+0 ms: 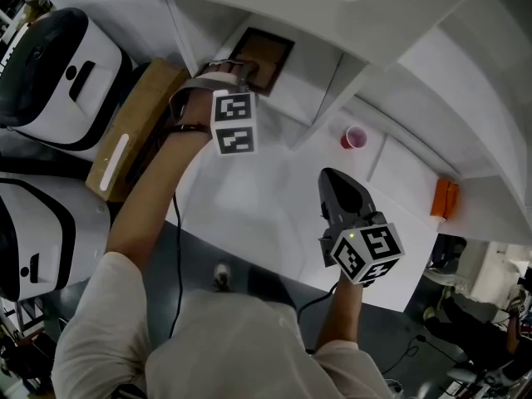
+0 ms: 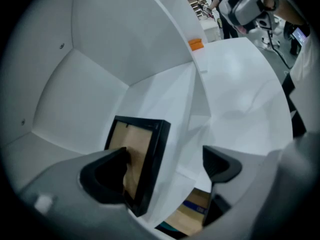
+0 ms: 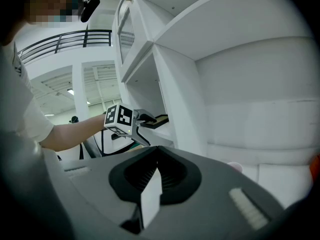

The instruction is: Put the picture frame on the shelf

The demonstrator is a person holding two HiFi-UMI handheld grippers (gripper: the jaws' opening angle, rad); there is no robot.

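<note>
Brightly and evenly lit from overhead, with the white shelf [image 1: 309, 98] and worktop [image 1: 249, 198] close to washing out in the head view. Softly shadowed under the shelf boards and just behind the picture frame [image 2: 142, 149]. Heavily bent by fisheye distortion in both gripper views, with corners blacked out by a round vignette. Blurred and out of focus up close, around the dark left claw [image 2: 165, 156]. Dimmer and murkier beyond the worktop's edge.
</note>
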